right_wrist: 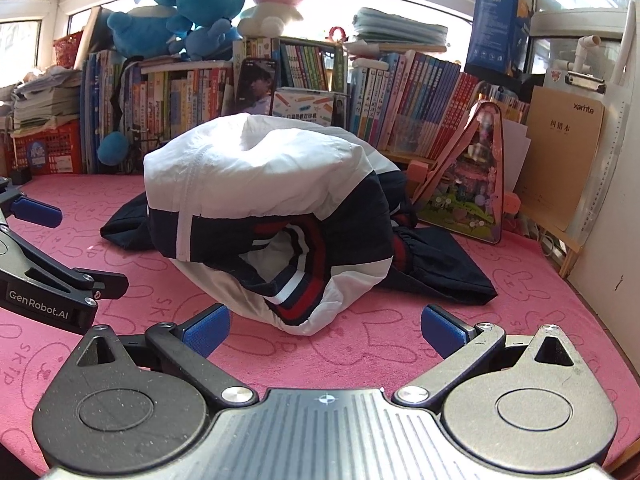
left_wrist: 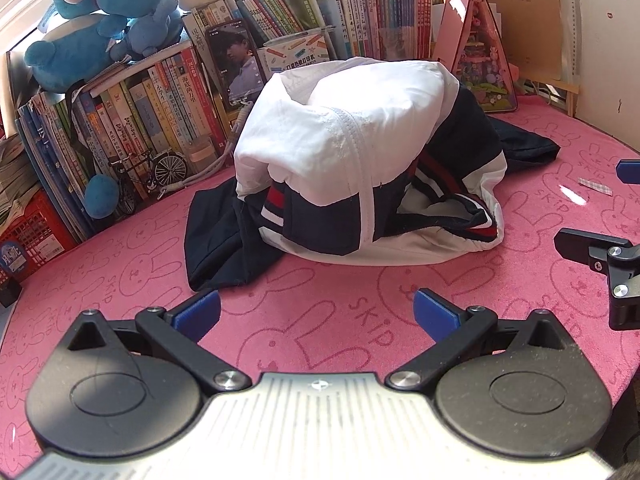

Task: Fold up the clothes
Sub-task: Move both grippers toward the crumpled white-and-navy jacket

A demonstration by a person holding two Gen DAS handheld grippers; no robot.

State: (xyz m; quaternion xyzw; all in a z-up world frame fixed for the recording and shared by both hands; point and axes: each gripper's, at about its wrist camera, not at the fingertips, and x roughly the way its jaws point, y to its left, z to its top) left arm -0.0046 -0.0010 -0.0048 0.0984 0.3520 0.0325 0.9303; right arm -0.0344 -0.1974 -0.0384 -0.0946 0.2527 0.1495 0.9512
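Note:
A white and navy jacket with red and white stripes lies in a puffed-up heap on the pink rabbit-print cloth. It also shows in the right wrist view, with navy sleeves spread out on both sides. My left gripper is open and empty, a short way in front of the heap. My right gripper is open and empty, also just in front of the heap. Each gripper shows at the edge of the other's view: the right gripper and the left gripper.
Rows of books line the back of the table, with blue plush toys on top and a phone leaning on them. A pink triangular toy house and a brown clipboard stand at the back right.

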